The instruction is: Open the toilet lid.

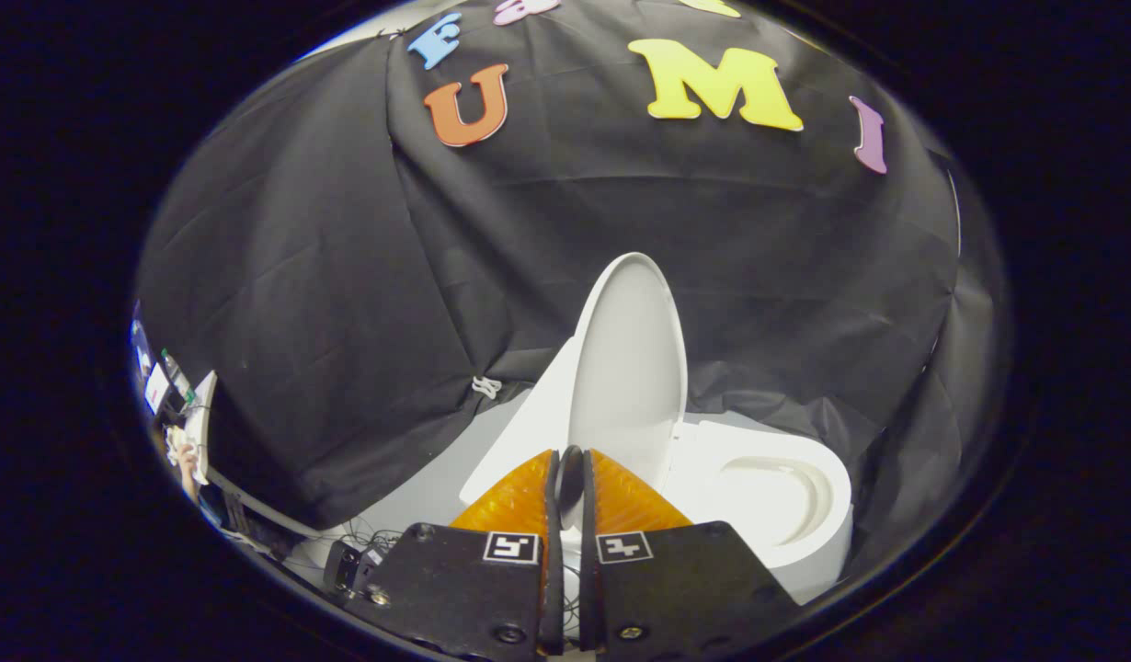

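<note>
The white toilet lid (632, 368) stands raised, nearly upright, just beyond my fingertips. To its right lies the uncovered seat and bowl (777, 496), with the hollow of the bowl showing. A white slanted body part of the toilet (519, 432) shows to the left of the lid. My gripper (570, 460) is shut, its fingers pressed together with nothing held between them. The tips sit in front of the lid's lower edge. I cannot tell whether they touch it.
Black cloth forms the booth wall behind and around the toilet. Low on the left are cables (363, 538), a small black device (345, 565) on the pale floor, and a cluttered shelf (175, 405) with a hand beside it.
</note>
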Tool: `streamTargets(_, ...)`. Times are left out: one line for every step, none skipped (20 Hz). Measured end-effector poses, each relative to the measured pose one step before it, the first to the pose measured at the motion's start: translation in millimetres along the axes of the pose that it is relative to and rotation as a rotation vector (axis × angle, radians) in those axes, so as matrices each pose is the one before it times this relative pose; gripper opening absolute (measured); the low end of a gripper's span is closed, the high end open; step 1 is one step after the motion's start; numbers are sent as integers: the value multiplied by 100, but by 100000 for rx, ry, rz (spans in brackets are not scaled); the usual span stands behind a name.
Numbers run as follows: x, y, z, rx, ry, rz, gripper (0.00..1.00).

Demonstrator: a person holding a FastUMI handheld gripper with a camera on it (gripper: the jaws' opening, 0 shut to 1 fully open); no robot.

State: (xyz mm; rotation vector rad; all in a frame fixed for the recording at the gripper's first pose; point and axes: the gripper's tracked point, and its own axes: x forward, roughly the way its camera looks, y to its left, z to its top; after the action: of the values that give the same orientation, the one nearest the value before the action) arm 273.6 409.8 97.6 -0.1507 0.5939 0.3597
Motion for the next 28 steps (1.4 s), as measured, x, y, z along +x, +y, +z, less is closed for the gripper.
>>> streamTargets(87,333,60,-2312,-623,-843,10)
streamTargets(39,45,61,-2104,-929,-1470,10)
streamTargets(-70,-364,102,-1118,-556,-1900,10)
streamTargets(-38,-223,-68,-895,-221,-1921,10)
streamTargets(-86,-224,8,-1610,52,-1138,10)
streamTargets(-180,-196,-292,-1687,-490,-768,11)
streamTargets(-382,-123,-201,-1301,-316,1036,15)
streamTargets(-276,230,-444,-162,120,2754,18)
streamTargets(-652,387,-660,999,1712,3877,28)
streamTargets(-602,-90,-748,501,19,1546,32)
streamTargets(-507,-440,-45,-301,-3551,1279,36)
streamTargets(-763,-525,59,-1553,-2438,516,40)
streamTargets(-1043,-1072,-412,-2401,-2715,-1704,48)
streamTargets(-836,-983,-76,-1723,-2644,-1915,55)
streamTargets(-909,-825,-166,-804,-2616,-1089,56)
streamTargets(-1178,-397,-585,262,-2158,-638,56)
streamTargets(-1388,-872,-466,1492,-2544,-563,59)
streamTargets(-1556,-954,-517,2071,-3029,-696,60)
streamTargets(-1259,-1298,-755,1892,-2236,-1500,61)
streamTargets(-1222,-1476,-725,2163,-1852,-2377,62)
streamTargets(-1346,-1423,-769,2309,-1505,-1863,67)
streamTargets(-1431,-1415,-484,1855,-1799,-1781,68)
streamTargets(-1290,-1335,-616,1479,-1975,-1634,69)
streamTargets(-1337,-1433,-203,464,-1800,-1805,75)
streamTargets(-1298,-1218,-430,702,-2331,-1692,81)
streamTargets(-1334,-1255,-68,755,-2409,-2032,87)
streamTargets(-1330,-888,-37,178,-2155,-695,93)
streamTargets(-1365,-931,-99,324,-2782,-1484,99)
